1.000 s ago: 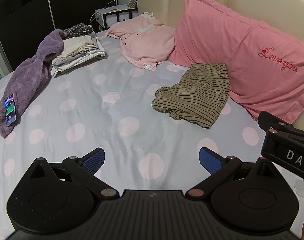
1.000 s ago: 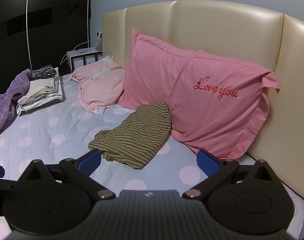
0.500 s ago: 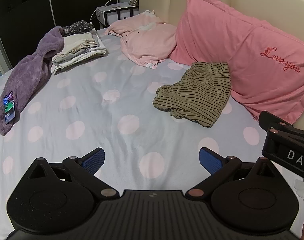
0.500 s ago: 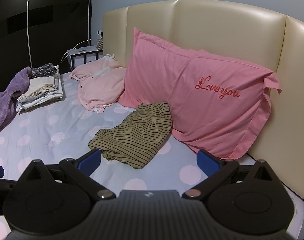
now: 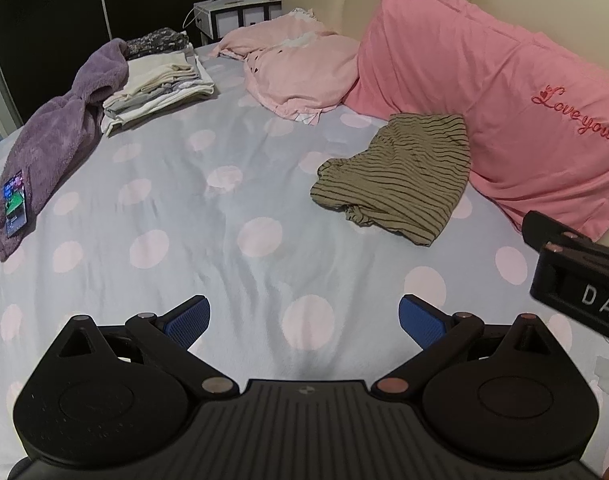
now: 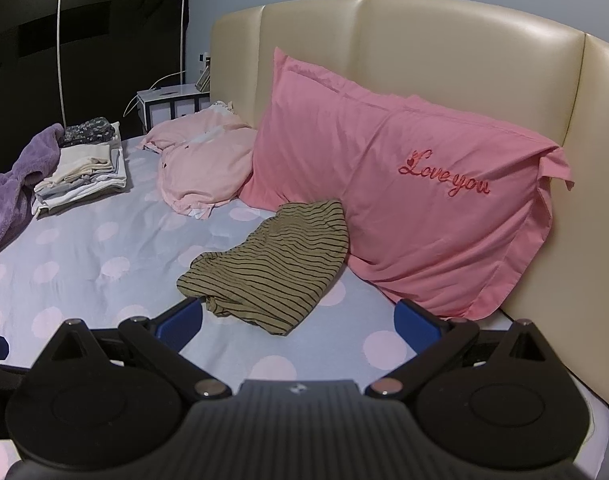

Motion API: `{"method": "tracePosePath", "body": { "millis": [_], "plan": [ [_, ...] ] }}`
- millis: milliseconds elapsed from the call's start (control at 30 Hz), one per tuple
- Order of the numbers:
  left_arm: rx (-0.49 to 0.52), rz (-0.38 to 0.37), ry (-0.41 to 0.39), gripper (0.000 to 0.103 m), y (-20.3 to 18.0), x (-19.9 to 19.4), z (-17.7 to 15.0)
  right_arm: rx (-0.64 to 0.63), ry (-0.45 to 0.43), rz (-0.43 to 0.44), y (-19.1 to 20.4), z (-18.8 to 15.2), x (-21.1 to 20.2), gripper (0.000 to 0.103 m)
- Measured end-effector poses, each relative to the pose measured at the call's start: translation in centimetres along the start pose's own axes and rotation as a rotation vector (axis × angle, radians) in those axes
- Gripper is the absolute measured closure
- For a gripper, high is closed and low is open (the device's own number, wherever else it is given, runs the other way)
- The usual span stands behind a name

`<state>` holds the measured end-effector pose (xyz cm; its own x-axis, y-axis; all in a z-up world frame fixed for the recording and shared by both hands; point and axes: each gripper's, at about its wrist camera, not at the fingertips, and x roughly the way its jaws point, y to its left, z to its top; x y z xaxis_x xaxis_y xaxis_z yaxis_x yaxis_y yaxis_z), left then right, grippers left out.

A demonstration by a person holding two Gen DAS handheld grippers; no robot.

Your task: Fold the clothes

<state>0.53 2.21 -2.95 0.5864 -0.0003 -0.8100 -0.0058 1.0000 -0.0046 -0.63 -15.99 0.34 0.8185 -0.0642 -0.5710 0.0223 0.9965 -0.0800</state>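
While crumpled, striped top (image 6: 270, 268) abuts smooth pillow (image 6: 404, 200).

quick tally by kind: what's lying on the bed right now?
Pillows: 2, the pink "Love you" pillow and the pale pink pillow
Loose garments: 2, the striped olive garment and the purple fleece
Folded stacks: 1, the folded pile
Phones: 1, the phone on the fleece
Total: 6
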Motion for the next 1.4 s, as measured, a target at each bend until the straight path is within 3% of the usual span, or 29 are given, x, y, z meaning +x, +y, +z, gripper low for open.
{"method": "tracePosePath", "body": {
  "millis": [167,267,700,767,833,867,1000,1167,1267,1400],
  "plan": [
    [-0.008,0.013,0.014,0.0,0.8,1.6,-0.7,-0.028,-0.012,-0.018,0.4,-0.2,1.6,0.0],
    [-0.027,-0.005,0.028,0.0,1.6,3.0,-1.5,-0.067,-0.034,0.022,0.4,-0.7,3.2,0.0],
    [-0.038,-0.064,0.095,0.002,3.6,8.2,-5.0,-0.191,0.044,0.126,3.8,-2.3,15.6,0.002],
    [-0.04,-0.069,0.105,0.002,3.6,9.0,-5.5,-0.211,0.05,0.144,4.8,-2.4,17.7,0.006],
    [-0.037,-0.098,0.153,0.002,3.7,10.1,-5.8,-0.241,0.048,0.166,5.9,-2.6,19.5,0.027],
    [-0.035,-0.118,0.183,0.005,3.7,10.6,-5.9,-0.265,0.051,0.18,6.6,-2.7,20.6,0.03],
    [-0.088,-0.164,0.207,0.005,4.6,11.5,-5.9,-0.361,0.048,0.213,9.0,-3.4,24.0,0.031],
    [-0.176,-0.142,0.25,0.005,6.0,12.4,-6.1,-0.421,0.083,0.212,11.1,-3.8,27.6,0.033],
    [-0.194,-0.147,0.248,0.005,6.4,12.4,-6.1,-0.468,0.093,0.211,12.3,-3.9,29.1,0.043],
    [-0.183,-0.14,0.251,0.005,6.3,12.5,-6.0,-0.518,0.114,0.209,13.2,-4.1,30.9,0.072]
  ]
}}
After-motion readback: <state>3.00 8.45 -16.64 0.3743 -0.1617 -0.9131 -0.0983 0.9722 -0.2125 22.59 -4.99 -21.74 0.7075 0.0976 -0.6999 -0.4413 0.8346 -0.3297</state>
